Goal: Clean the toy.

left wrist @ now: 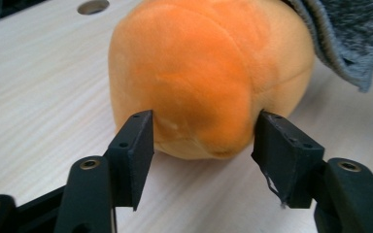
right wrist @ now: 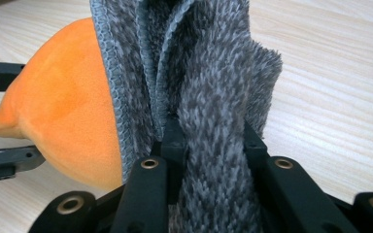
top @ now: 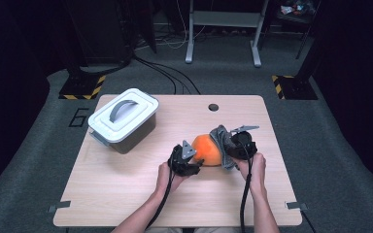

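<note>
An orange plush ball [top: 206,149] lies on the wooden table [top: 126,194], right of centre. A grey fuzzy cloth [top: 222,137] drapes over its right side. My left gripper [left wrist: 201,141] is open; its jaws straddle the plush's [left wrist: 199,73] rounded near end, at its sides without squeezing it. My right gripper [right wrist: 209,141] is shut on a bunched fold of the grey cloth [right wrist: 209,73], which rises between its jaws beside the plush [right wrist: 63,111]. In the high view the left gripper [top: 190,160] sits at the plush's left and the right gripper [top: 233,148] at its right.
A white lidded box [top: 123,119] with a grey handle stands at the table's back left. A round hole [top: 213,107] is near the far edge. Cables and stand legs lie on the floor beyond the table.
</note>
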Demonstrator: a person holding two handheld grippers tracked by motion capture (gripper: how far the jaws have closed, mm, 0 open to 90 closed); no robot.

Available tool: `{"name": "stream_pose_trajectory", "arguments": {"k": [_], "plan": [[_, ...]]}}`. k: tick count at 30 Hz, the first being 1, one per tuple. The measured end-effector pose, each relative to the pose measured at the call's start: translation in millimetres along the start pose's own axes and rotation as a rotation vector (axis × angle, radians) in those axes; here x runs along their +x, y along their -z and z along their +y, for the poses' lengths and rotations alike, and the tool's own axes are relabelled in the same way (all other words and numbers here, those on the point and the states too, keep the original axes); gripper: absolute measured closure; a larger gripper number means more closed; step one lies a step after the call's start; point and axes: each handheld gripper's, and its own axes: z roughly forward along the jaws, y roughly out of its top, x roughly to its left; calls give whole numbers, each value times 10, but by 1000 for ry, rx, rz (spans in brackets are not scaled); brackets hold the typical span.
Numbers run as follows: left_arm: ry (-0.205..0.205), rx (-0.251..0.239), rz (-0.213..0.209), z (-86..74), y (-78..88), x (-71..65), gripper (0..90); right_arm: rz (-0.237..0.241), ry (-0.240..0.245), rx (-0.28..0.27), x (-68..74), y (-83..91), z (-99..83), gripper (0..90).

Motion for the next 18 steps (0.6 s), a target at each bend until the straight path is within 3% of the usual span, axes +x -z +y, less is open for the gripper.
{"name": "stream_pose_trajectory", "arguments": {"k": [3, 7, 11, 14, 18], "plan": [[-25, -9, -2, 7, -12, -31, 562, 0, -3, -1, -21, -7, 5, 716], [11, -19, -42, 7, 13, 2, 707, -4, -9, -24, -24, 49, 2, 718], [62, -17, -97, 43, 54, 47, 731, 23, 16, -64, 89, 194, 43, 718], [74, -15, -121, 72, 70, 25, 733, 52, 80, -81, 286, 289, 129, 718], [71, -12, -122, 76, 74, 22, 733, 63, 139, -61, 483, 255, 212, 718]]}}
